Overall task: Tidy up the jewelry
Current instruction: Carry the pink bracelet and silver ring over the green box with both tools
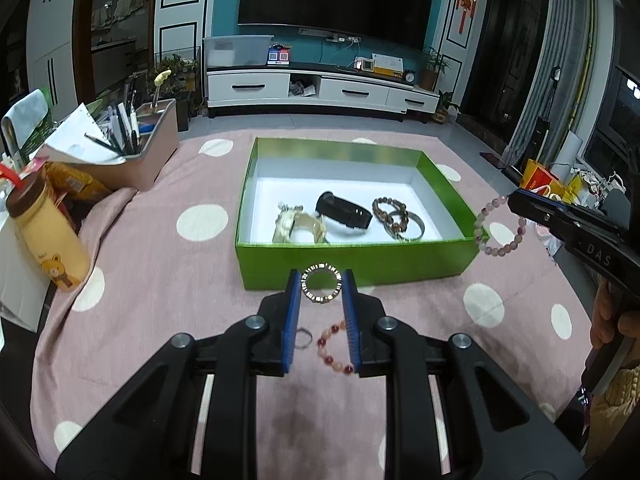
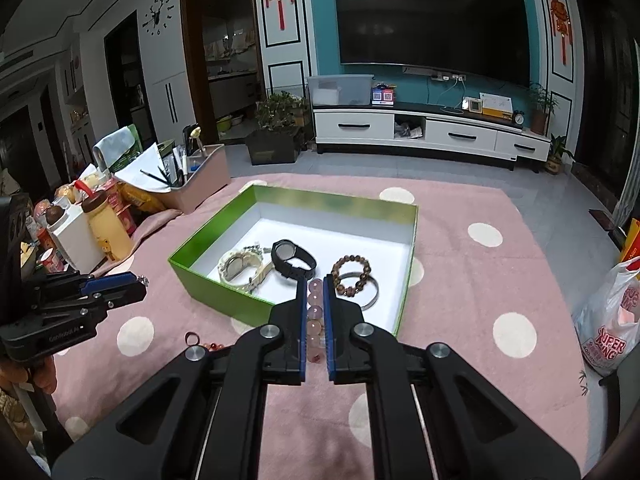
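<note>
A green box (image 1: 360, 260) with a white floor sits on the pink dotted cloth; it also shows in the right wrist view (image 2: 224, 284). Inside lie a cream watch (image 1: 298, 226), a black watch (image 1: 344, 212), a brown bead bracelet (image 1: 390, 210) and a silver bangle (image 1: 408, 228). My left gripper (image 1: 321, 289) is shut on a gold studded bracelet (image 1: 320, 300), held just before the box's near wall. My right gripper (image 2: 314, 284) is shut on a pink bead bracelet (image 2: 314, 316), above the box's near right corner; that bracelet also shows in the left wrist view (image 1: 500, 224). A red-and-pink bead bracelet (image 1: 332, 348) and a small ring (image 1: 304, 338) lie on the cloth.
A pink desk organizer (image 1: 152, 152) with pens and papers stands at the far left. A yellow bear bottle (image 1: 52, 236) and snack packets crowd the left edge. A plastic shopping bag (image 2: 608, 320) sits at the right.
</note>
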Action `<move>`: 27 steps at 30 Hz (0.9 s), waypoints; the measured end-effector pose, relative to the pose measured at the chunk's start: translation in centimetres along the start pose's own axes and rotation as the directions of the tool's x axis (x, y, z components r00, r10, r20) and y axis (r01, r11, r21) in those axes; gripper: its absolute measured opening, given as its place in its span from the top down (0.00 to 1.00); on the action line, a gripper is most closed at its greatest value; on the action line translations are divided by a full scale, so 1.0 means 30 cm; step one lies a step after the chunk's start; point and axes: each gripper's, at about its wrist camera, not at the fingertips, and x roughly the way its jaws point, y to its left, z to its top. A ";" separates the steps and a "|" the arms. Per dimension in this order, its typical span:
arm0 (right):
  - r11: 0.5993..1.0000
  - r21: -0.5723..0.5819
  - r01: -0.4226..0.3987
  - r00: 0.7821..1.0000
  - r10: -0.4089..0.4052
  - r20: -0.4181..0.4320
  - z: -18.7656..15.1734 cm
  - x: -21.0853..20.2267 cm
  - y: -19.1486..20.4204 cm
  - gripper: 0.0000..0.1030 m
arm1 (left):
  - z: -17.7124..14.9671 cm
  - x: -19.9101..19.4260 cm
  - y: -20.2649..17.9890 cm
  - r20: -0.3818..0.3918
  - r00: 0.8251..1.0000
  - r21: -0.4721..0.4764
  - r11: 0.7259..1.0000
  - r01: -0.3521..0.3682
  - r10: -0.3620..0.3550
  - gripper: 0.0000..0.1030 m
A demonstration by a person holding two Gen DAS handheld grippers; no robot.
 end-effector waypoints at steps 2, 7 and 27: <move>1.000 0.004 -0.001 1.000 0.001 0.002 0.009 0.003 -0.010 0.93 | 0.023 0.013 0.002 -0.002 1.000 -0.003 1.000 0.000 0.000 0.80; 1.000 0.015 -0.002 1.000 0.002 0.003 0.037 0.027 -0.035 0.93 | 0.091 0.055 0.005 -0.005 1.000 -0.010 1.000 0.006 -0.006 0.80; 0.997 0.047 -0.055 0.997 0.057 -0.053 0.206 0.238 -0.098 0.93 | 0.362 0.349 0.064 -0.096 0.995 -0.106 0.994 -0.011 0.000 0.80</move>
